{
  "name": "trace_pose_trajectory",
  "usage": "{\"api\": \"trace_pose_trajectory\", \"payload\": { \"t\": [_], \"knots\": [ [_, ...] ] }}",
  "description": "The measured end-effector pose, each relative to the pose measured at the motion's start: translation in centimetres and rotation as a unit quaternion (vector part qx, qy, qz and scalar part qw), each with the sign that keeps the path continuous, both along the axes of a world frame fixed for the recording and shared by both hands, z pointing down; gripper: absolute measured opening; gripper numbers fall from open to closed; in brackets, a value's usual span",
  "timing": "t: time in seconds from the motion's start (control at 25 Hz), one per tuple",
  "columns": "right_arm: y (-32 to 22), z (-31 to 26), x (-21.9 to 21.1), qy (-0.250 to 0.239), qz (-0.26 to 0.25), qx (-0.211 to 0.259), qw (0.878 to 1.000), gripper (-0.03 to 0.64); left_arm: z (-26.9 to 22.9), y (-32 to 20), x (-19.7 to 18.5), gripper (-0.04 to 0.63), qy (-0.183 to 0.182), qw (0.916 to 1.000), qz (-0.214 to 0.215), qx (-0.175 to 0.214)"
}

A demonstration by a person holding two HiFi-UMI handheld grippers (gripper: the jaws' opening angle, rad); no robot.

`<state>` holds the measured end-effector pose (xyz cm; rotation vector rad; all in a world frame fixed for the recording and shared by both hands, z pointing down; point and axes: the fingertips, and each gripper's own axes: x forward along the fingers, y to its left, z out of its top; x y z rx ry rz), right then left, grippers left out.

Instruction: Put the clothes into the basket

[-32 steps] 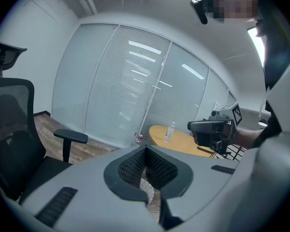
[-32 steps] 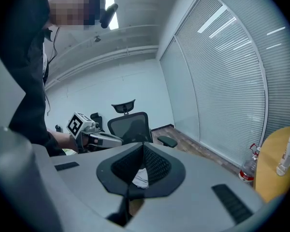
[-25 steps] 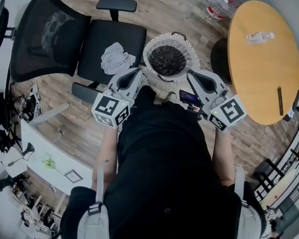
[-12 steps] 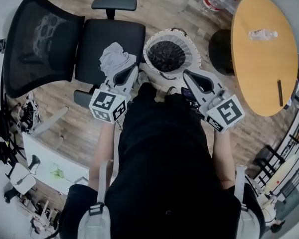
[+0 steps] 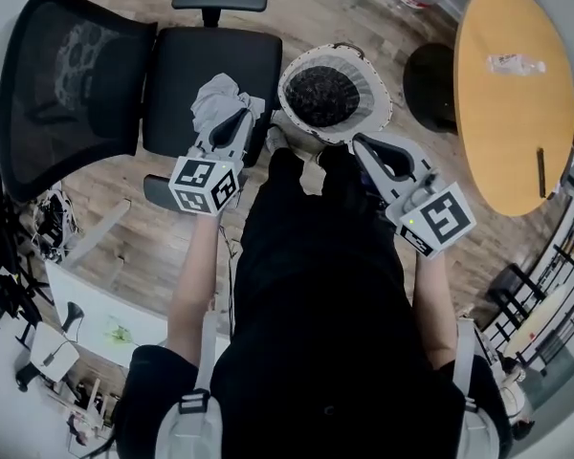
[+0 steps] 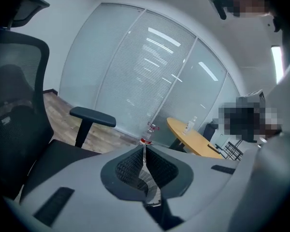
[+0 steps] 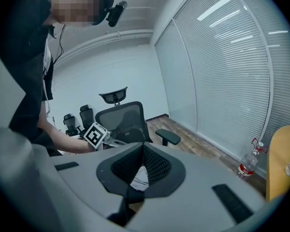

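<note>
The left gripper (image 5: 239,119) has its fingers pressed together with nothing held. The cloth (image 5: 213,98), a crumpled pale grey piece, lies just beyond and slightly to the left of its tips, on the chair seat (image 5: 187,65). The basket (image 5: 384,103) stands on the floor to the right of those tips, its dark inside already showing some contents. The right gripper (image 5: 360,144) hangs near the basket's near rim, its tips also together. A pale patch shows through the gap behind its pads, and I cannot tell whether that is cloth or basket rim.

The main risk is arriving at the cloth with shut fingers. They would push the heap instead of taking it, and it sits close to the seat edge, so a shove could tip it onto the floor. Pressing on the seat may also make the chair swivel or roll. A shallow pinch on one fold could let the rest trail and snag on the basket rim. The right gripper, so near that rim, could nudge the basket aside.
</note>
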<state>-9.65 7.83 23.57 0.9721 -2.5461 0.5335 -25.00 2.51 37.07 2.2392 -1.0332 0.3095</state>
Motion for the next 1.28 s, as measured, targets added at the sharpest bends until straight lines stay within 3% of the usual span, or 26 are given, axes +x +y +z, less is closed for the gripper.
{"api": "trace_pose_trajectory", "payload": {
  "t": [0.28, 0.48, 1.28],
  "knots": [
    [-0.8, 1.7, -0.5, 0.01, -0.017, -0.039, 0.999, 0.018, 6.3, -1.6, -2.3, 0.013, -0.003, 0.9979, -0.048, -0.044],
    [-1.5, 3.6, -1.5, 0.023, -0.028, -0.067, 0.997, 0.018, 12.2, -1.7, -4.4, 0.058, -0.041, 0.9938, -0.052, -0.089],
    [-1.0, 9.3, -4.2, 0.029, -0.049, -0.152, 0.987, 0.018, 27.7, -1.3, -7.9, 0.311, -0.163, 0.9682, -0.015, -0.189]
  ]
}}
